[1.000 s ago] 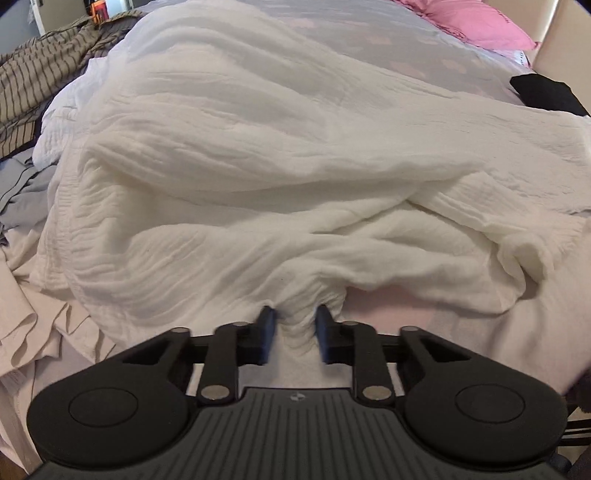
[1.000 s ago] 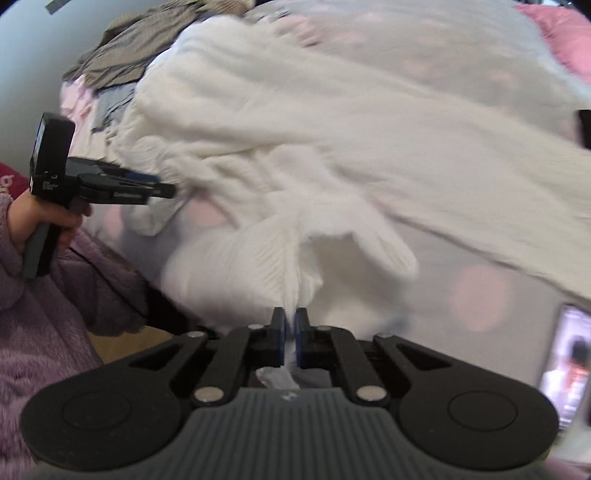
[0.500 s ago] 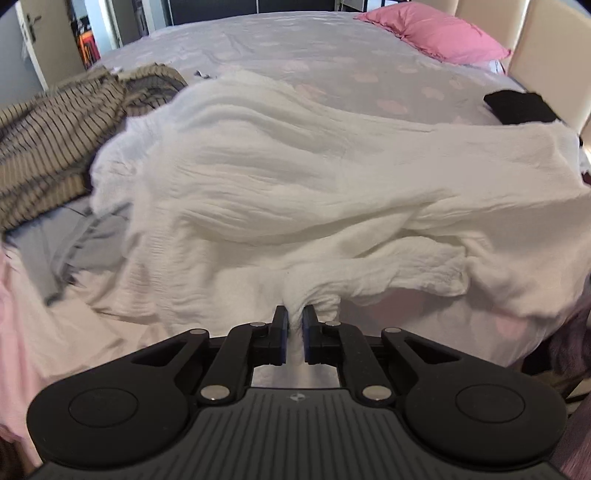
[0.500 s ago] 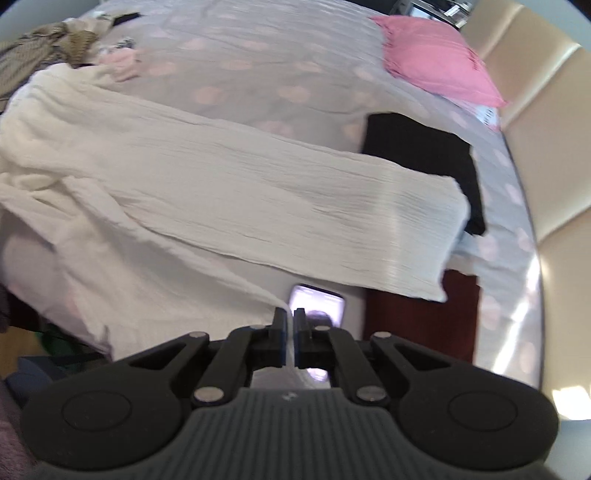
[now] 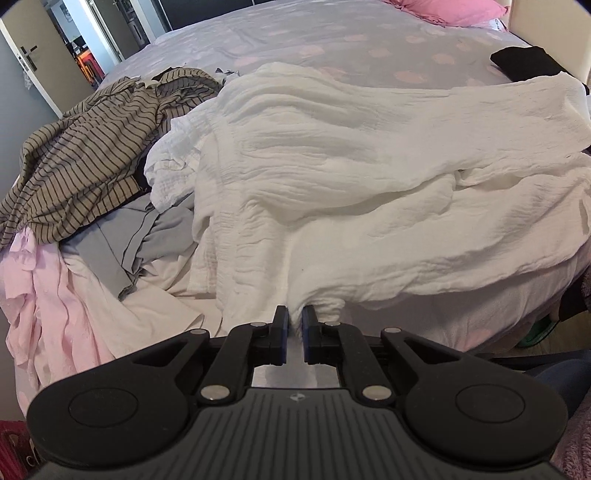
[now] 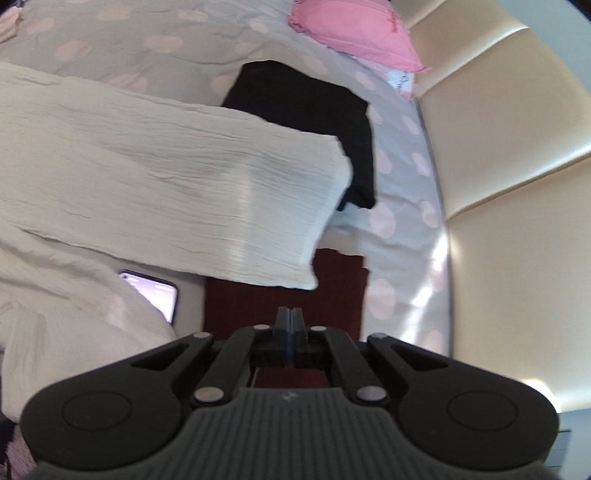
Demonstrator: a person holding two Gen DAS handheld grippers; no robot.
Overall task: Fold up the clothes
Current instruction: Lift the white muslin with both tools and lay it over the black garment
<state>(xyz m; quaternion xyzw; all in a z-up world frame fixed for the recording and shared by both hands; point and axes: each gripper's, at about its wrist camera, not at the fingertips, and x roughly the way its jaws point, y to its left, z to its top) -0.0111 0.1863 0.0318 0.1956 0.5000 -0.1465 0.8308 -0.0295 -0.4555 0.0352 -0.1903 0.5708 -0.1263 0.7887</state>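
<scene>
A large white crinkled garment (image 5: 332, 166) lies spread and bunched across the bed (image 5: 332, 40). My left gripper (image 5: 294, 325) is shut on a pinch of its near hem at the bed's edge. In the right wrist view the same white garment (image 6: 166, 177) stretches flat from the left, its end overlapping a black folded garment (image 6: 306, 110). My right gripper (image 6: 290, 321) has its fingers pressed together with no cloth showing between them. It hovers over a dark red folded cloth (image 6: 332, 295), just below the white garment's end.
A striped garment (image 5: 92, 162), a grey one (image 5: 129, 236) and a pale pink one (image 5: 48, 295) are piled at the left. A lit phone (image 6: 155, 295) lies partly under white fabric. A pink pillow (image 6: 354, 33) and the cream headboard (image 6: 498, 147) are at the right.
My left gripper closed on the white hem and drew back from the bed. My right gripper swung right toward the headboard, and the white fabric it pinched no longer shows between its fingers.
</scene>
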